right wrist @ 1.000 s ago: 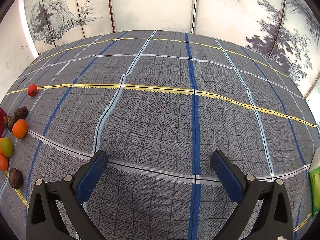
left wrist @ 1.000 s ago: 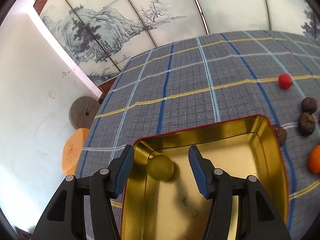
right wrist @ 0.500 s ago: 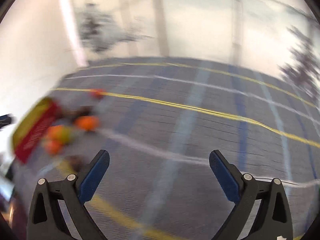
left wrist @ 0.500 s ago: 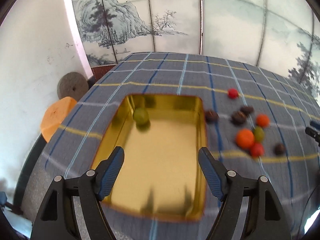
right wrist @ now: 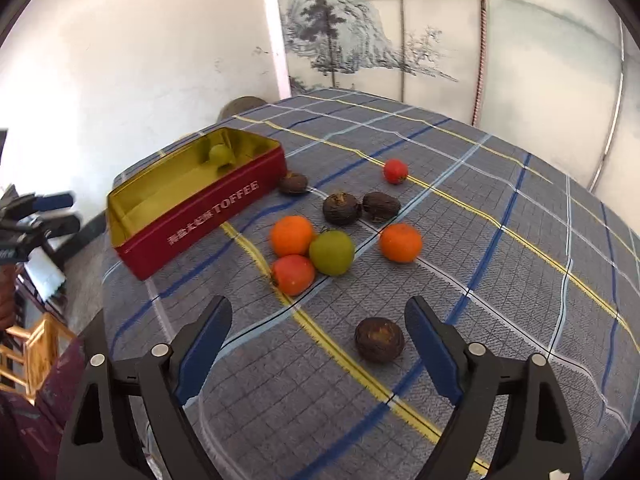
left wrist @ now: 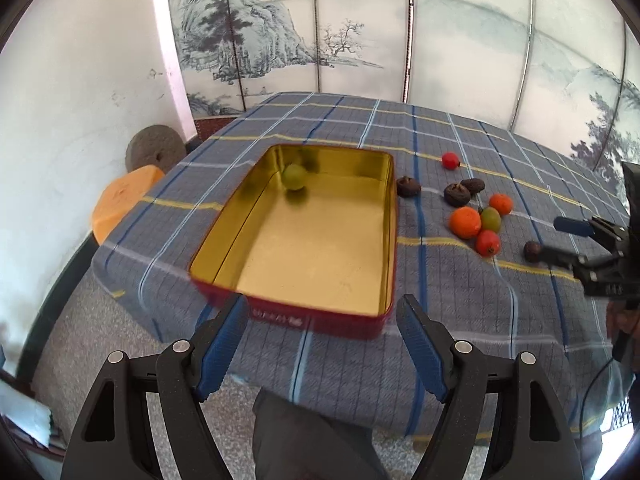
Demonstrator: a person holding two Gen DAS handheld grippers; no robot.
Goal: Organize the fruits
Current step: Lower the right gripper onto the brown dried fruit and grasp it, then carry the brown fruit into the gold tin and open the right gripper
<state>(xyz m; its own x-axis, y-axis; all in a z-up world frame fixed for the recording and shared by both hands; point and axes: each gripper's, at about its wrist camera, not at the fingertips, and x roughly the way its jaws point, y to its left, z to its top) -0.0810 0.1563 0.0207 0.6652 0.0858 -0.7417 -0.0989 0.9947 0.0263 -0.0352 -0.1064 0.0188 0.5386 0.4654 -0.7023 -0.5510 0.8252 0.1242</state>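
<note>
Right wrist view: plaid tablecloth (right wrist: 500, 264); painted screen (right wrist: 400, 40) behind. Loose fruit beside tin: two oranges (right wrist: 292, 235), green fruit (right wrist: 331, 252), red fruit (right wrist: 293, 274), small red one (right wrist: 395, 171), four brown ones; nearest brown fruit (right wrist: 379, 339) just inside right tong's right finger. Red tin (right wrist: 192, 224), gold inside, reads "TOFFEE"; one green fruit (left wrist: 295, 176) at far end. Right tong (right wrist: 319, 330) open, empty. Left tong (left wrist: 321, 338) open, empty, near tin's end.
</note>
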